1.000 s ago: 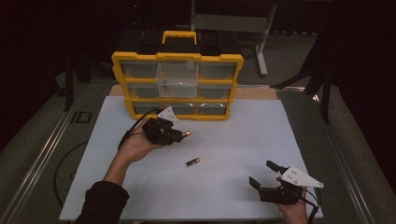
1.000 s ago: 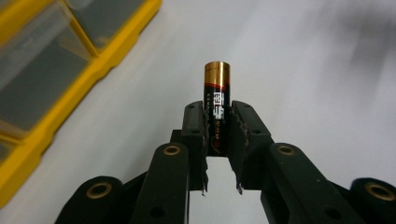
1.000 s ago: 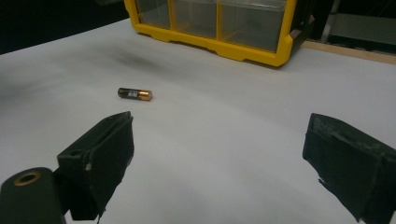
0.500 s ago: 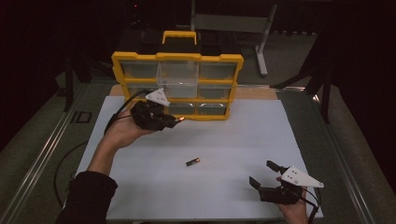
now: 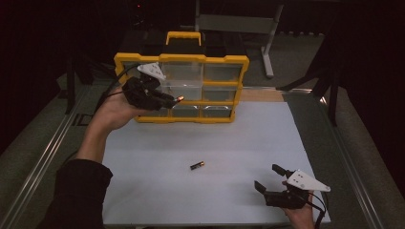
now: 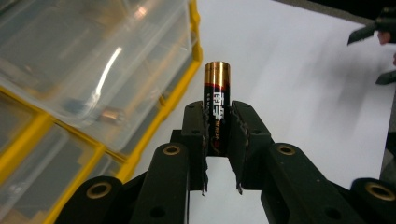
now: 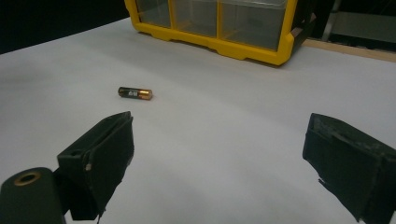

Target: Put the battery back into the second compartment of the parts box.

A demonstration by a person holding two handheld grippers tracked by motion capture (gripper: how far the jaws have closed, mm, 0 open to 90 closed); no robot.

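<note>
One battery (image 6: 216, 106) is clamped between the jaws of the left gripper (image 6: 218, 140), gold end pointing outward and most of its length standing clear of the pads; in the high view the same gripper (image 5: 168, 101) is raised in front of the yellow organiser (image 5: 241, 76), level with its lower-left clear drawers (image 6: 88, 60). The battery is just beside the organiser's face but not inside any compartment, so delivery is judged to be in hand, not complete. A second battery (image 5: 197, 165) lies on its side on the white table (image 5: 267, 138), near the middle and well apart from the organiser; it also appears in the right gripper view (image 7: 135, 93). The right gripper (image 5: 273, 177) sits low at the near right edge of the table with its jaws spread wide and nothing between them. Assessment: one battery picked up and near the organiser, stowing outstanding; the second is untouched. The drawers' contents cannot be made out.
</note>
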